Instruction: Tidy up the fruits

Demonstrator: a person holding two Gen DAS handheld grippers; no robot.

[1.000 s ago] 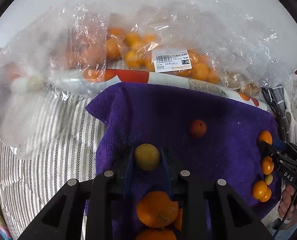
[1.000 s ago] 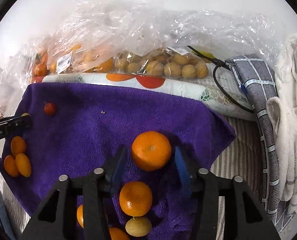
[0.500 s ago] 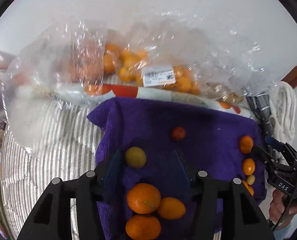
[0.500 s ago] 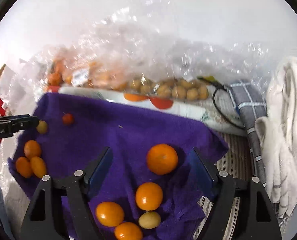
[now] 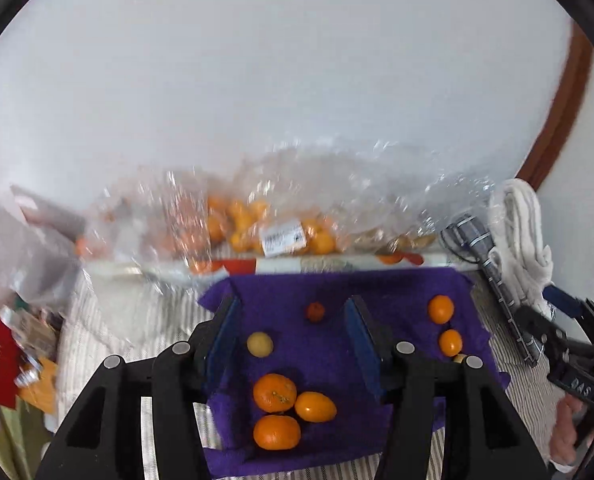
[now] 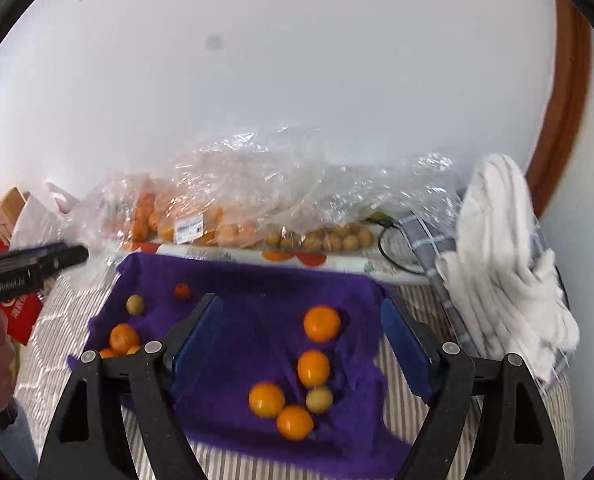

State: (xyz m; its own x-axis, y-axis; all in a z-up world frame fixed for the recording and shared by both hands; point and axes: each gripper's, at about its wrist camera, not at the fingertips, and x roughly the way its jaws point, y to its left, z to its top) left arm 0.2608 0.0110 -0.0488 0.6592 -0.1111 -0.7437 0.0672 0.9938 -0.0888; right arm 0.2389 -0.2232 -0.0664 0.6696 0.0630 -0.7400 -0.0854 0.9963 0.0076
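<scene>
Our left gripper (image 5: pixel 293 330) and right gripper (image 6: pixel 299 342) both hang spread wide, grasping nothing, above the purple towel (image 6: pixel 257 312). Loose oranges (image 6: pixel 321 323) and a pale yellow fruit (image 5: pixel 260 344) lie scattered on it below our fingers. Beyond the towel, clear plastic bags (image 6: pixel 257 200) hold more oranges and small brownish fruits.

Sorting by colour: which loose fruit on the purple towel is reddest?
The small red-orange fruit near the purple towel's far edge; the others are orange or pale yellow.

Both claws opened and lifted, left claw (image 5: pixel 293 332) off yellow fruit (image 5: pixel 260 344), right claw (image 6: pixel 301 340) off orange (image 6: pixel 321 323)
</scene>
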